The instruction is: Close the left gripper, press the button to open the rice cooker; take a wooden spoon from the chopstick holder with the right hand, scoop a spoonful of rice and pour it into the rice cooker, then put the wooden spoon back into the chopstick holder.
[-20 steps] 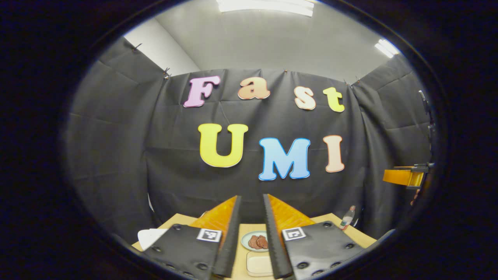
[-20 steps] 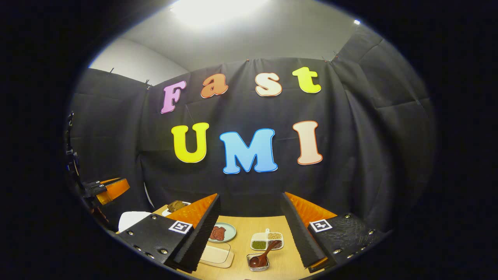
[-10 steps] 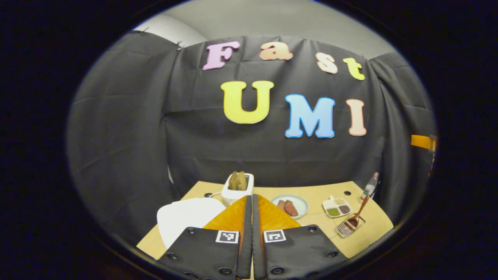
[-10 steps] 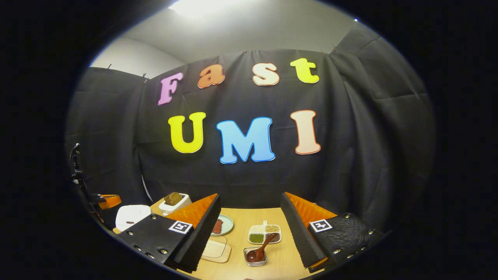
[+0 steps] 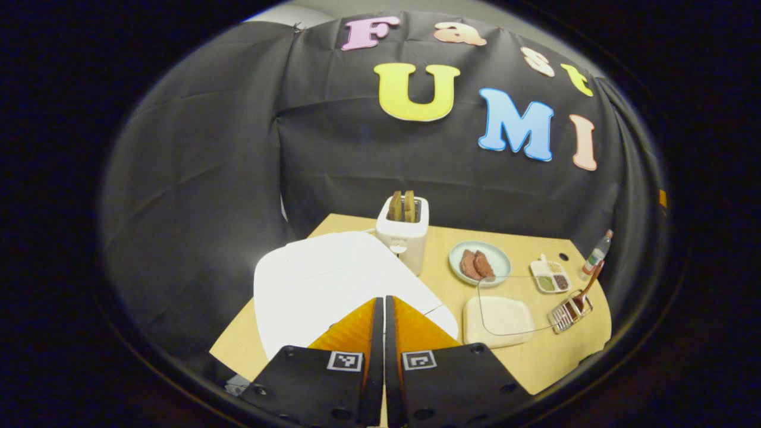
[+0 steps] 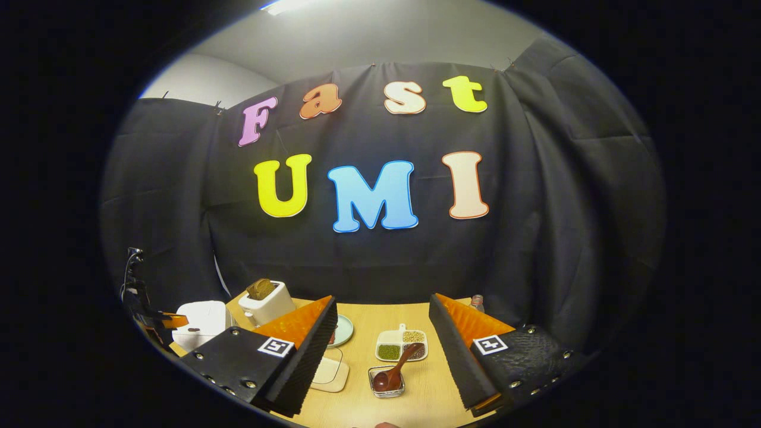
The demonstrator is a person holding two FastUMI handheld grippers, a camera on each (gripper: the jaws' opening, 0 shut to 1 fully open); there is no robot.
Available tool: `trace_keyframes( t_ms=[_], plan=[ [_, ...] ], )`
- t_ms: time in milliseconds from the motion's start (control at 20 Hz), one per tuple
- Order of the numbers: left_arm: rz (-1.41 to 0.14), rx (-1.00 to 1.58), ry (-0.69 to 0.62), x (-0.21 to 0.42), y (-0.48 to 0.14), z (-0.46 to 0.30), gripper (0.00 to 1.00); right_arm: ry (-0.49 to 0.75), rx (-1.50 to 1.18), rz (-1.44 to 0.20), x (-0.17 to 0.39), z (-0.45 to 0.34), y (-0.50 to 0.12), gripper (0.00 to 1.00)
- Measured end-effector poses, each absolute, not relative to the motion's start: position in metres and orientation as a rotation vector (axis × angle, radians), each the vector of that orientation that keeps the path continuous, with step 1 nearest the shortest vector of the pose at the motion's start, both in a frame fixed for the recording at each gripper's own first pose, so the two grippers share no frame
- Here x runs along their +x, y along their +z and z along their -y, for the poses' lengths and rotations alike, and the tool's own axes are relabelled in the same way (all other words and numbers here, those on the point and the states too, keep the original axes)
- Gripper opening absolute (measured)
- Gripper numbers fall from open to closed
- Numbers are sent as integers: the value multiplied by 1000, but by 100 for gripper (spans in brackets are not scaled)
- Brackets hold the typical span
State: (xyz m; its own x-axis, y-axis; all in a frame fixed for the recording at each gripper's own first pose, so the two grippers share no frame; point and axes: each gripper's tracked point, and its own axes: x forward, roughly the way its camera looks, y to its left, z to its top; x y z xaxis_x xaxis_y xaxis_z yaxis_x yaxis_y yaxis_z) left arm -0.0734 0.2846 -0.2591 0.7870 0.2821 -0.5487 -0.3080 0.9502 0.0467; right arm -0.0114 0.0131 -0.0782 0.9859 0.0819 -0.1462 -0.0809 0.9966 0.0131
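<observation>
Since a second ago the left gripper (image 5: pixel 380 356) has pressed its fingers together and tipped down toward the table (image 5: pixel 535 362), so that the white rice cooker (image 5: pixel 321 279) now lies just beyond its tips, lid down; the right gripper (image 6: pixel 380 351) has dipped only slightly and stands wide open with nothing between its fingers; the left one grips nothing either. In the left gripper view the rice cooker sits at the near left of the wooden table; just behind it to the right stands a white toaster (image 5: pixel 403 235) with two slices upright in its slots; right of that lies a pale plate (image 5: pixel 479 261) with dark red pieces, and nearer, a cream tray (image 5: pixel 498 321). In the right gripper view a divided dish (image 6: pixel 402 346) of grains lies between the fingers at the far side; just nearer stands the chopstick holder (image 6: pixel 386 383), with the wooden spoon (image 6: pixel 392 371) leaning in it, handle up to the right; at the far left edge the left gripper (image 6: pixel 172 321) hovers by the rice cooker (image 6: pixel 199 321).
</observation>
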Motion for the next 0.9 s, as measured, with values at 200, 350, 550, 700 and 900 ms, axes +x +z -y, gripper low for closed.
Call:
trace_keyframes(
  t_ms=[200, 350, 550, 700, 900],
  plan=[
    [-627, -59, 330, -68, -279, -297, 11, 72, 2, -166, -11, -12, -83, 94],
    [-688, -65, 366, -74, -306, -310, 11, 59, -10, -161, -11, -9, -80, 94],
    [-689, -58, 359, -75, -301, -311, 9, 53, -20, -159, -11, -9, -80, 94],
    [-574, 31, 378, -67, -259, -317, 9, 55, -15, -157, -11, -12, -79, 94],
    [-305, 55, 359, -52, -157, -297, 59, 56, -14, -150, -9, -16, -78, 94]
  ],
)
